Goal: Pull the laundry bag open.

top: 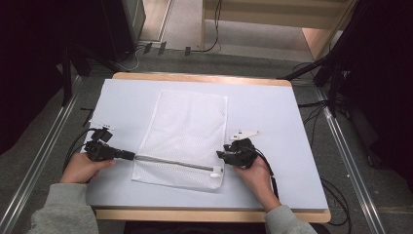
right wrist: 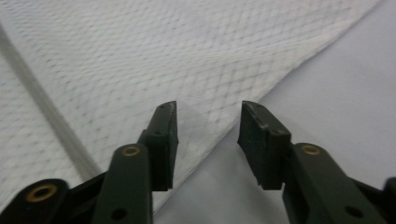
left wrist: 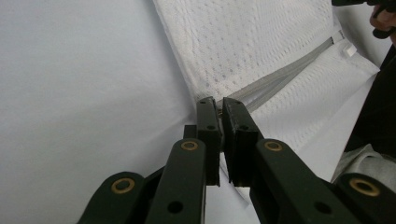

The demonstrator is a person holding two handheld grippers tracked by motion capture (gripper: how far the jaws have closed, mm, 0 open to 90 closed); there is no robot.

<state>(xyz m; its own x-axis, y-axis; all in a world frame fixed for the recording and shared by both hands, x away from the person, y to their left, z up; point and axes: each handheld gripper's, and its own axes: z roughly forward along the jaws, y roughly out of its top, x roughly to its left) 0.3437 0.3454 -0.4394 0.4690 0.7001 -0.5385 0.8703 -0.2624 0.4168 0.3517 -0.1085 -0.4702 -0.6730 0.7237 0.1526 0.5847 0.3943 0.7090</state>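
White mesh laundry bag point(top: 187, 136) lies flat on the table point(top: 272, 112), the left gripper point(left wrist: 219, 109) clamped on its zipper point(top: 175, 163) end to anchor it, while the right gripper point(right wrist: 208, 126) jaws stand apart, empty.

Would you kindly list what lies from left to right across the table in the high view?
Left gripper → grey zipper of the white mesh bag → white zipper pull → right gripper, all on the pale table mat.
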